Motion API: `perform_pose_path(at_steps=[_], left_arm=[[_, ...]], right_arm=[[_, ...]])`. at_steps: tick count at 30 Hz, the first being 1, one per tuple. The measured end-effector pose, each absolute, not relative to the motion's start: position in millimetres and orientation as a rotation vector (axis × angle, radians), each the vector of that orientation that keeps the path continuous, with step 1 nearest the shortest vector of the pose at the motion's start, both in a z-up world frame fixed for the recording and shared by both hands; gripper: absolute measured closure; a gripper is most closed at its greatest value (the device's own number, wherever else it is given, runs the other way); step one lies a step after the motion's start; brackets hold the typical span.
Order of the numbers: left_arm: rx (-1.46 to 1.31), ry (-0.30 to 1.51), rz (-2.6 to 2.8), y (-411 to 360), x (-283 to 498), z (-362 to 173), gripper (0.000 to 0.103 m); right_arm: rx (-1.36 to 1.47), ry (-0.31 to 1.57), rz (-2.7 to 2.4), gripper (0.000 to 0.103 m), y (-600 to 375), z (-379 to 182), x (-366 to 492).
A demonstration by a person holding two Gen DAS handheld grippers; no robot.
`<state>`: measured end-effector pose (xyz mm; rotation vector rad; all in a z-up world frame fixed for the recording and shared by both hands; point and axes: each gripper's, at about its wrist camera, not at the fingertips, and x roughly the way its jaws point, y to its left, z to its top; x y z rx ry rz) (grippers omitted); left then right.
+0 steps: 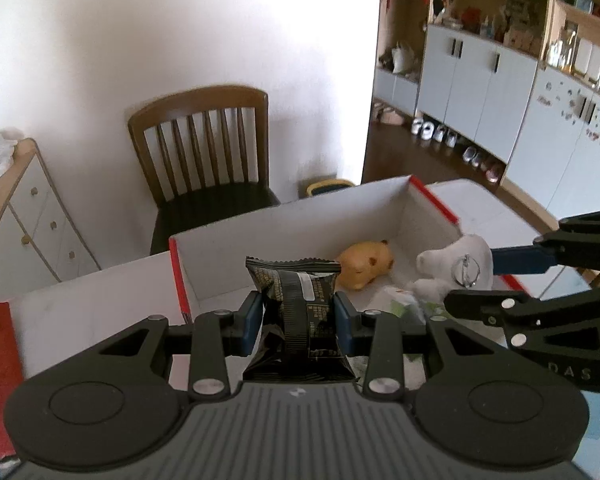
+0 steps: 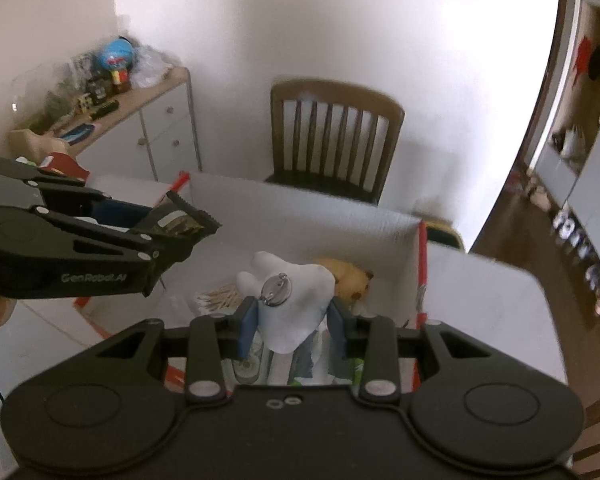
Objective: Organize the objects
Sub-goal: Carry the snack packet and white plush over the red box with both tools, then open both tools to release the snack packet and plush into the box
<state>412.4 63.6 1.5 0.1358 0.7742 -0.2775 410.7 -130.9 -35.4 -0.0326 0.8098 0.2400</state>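
Left tongs (image 1: 298,316) around crinkly black foil packet (image 1: 296,312), right tongs (image 2: 292,322) around soft white plush (image 2: 296,304)

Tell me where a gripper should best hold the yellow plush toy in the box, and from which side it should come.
Probably across the rounded body of the yellow plush toy, coming from above: it lies low on the floor of the white box, near the far corner, so the walls block a sideways approach.

White table (image 1: 100,300), open white box (image 1: 300,220) with red edges on it
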Motion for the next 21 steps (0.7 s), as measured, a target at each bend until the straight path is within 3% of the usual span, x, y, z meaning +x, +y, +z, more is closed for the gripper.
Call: perform_pose_path(at_steps=[21], left_arm=[[0.272, 0.951, -0.264, 41.2, 479.3, -72.1, 0.066]], right_arm=[[-0.059, 1.008, 0.232, 0.066, -101.9, -91.8, 445.0]])
